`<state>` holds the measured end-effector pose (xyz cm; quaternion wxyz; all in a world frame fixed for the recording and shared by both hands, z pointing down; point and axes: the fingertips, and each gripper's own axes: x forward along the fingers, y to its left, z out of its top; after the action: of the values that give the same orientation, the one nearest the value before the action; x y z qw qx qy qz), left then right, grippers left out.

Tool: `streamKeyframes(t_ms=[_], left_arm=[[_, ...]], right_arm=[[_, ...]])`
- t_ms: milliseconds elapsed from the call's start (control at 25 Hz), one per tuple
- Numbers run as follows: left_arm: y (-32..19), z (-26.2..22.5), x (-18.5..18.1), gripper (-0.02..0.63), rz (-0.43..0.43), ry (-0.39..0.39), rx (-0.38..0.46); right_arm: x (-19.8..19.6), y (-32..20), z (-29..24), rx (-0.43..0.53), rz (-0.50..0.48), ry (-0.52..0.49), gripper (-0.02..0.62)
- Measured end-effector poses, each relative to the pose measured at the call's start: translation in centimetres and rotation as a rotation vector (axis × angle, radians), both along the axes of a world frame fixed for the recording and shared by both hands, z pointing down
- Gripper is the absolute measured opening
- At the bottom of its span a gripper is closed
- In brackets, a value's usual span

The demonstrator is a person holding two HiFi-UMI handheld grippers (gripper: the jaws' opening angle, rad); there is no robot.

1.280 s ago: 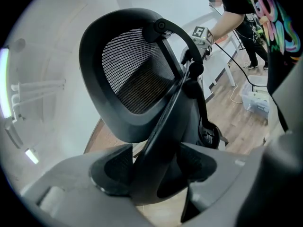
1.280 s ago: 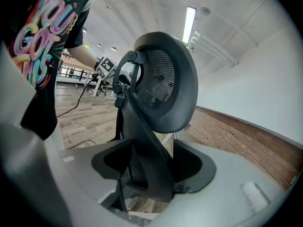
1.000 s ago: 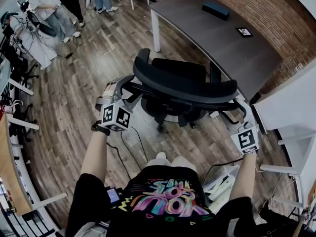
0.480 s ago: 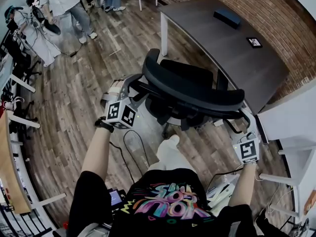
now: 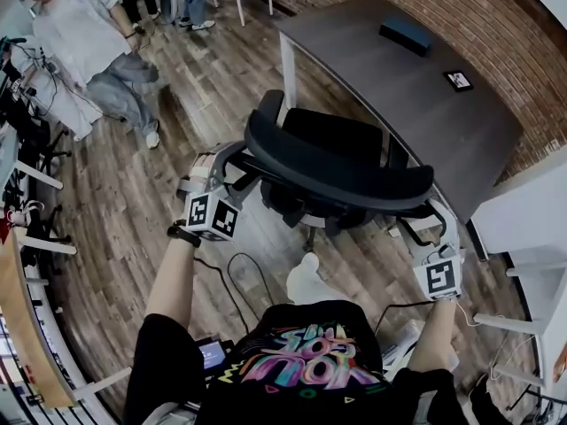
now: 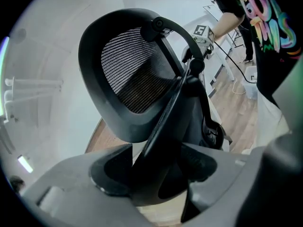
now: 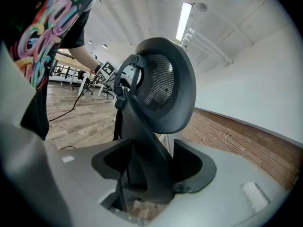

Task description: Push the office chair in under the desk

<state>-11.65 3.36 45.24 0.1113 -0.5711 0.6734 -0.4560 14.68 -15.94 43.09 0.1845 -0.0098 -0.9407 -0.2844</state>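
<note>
A black office chair point(image 5: 335, 173) stands with its seat point(image 5: 330, 136) toward the dark grey desk point(image 5: 425, 104), at the desk's near edge. My left gripper point(image 5: 215, 173) holds the left end of the curved back frame, and my right gripper point(image 5: 436, 234) holds the right end. In the left gripper view the mesh backrest point(image 6: 127, 74) rises ahead and a black frame bar sits clamped in the left gripper point(image 6: 158, 174). In the right gripper view the backrest point(image 7: 164, 86) stands above the right gripper point(image 7: 150, 167), which is shut on another frame bar.
A black box point(image 5: 406, 34) and a small dark tablet point(image 5: 459, 81) lie on the desk. A person point(image 5: 84, 38) stands at the upper left on the wood floor. White furniture point(image 5: 532, 220) is close on the right. A cable point(image 5: 237, 277) loops on the floor behind the chair.
The chair has rolled a little toward the desk with both grippers still on its back frame. The person at the upper left has walked closer.
</note>
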Motion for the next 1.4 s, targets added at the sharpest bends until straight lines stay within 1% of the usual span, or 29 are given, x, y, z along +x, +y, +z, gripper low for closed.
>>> streamKeyframes(t_ms=[160,280,400,680,800,960,1120,1240,1400], left_arm=[[-1.9,-0.2,-2.9,0.296,0.000,0.021,-0.010],[-2.8,-0.3,-5.0,0.296,0.006,0.024,-0.021],[-3.5,-0.4,-6.8,0.296,0.021,0.023,-0.015],[-5.7,-0.5,-10.1,0.296,0.050,0.020,-0.018],[-6.5,-0.5,-11.6,0.296,0.086,0.018,-0.009],[-7.8,-0.5,-14.1,0.296,0.146,0.012,0.004],[-9.3,-0.2,-16.6,0.295,0.215,0.010,0.019],[-10.8,-0.1,-19.4,0.295,0.264,0.005,0.029],[-13.5,-0.2,-23.0,0.295,0.315,-0.001,0.027]], right_arm=[[-2.3,-1.1,-0.1,-0.019,0.011,0.015,0.267],[-3.9,-1.4,-0.4,-0.040,0.018,0.019,0.259],[-5.2,-1.7,-0.5,-0.054,0.037,0.016,0.256],[-8.0,-2.8,-0.5,-0.051,0.057,0.007,0.255],[-9.0,-2.7,-0.6,-0.047,0.093,0.011,0.255],[-10.9,-2.7,-0.6,-0.048,0.139,-0.007,0.258],[-12.8,-2.8,-0.2,-0.052,0.224,-0.001,0.264],[-15.0,-3.1,0.1,-0.061,0.292,0.010,0.268],[-18.2,-4.1,-0.1,-0.059,0.324,-0.015,0.268]])
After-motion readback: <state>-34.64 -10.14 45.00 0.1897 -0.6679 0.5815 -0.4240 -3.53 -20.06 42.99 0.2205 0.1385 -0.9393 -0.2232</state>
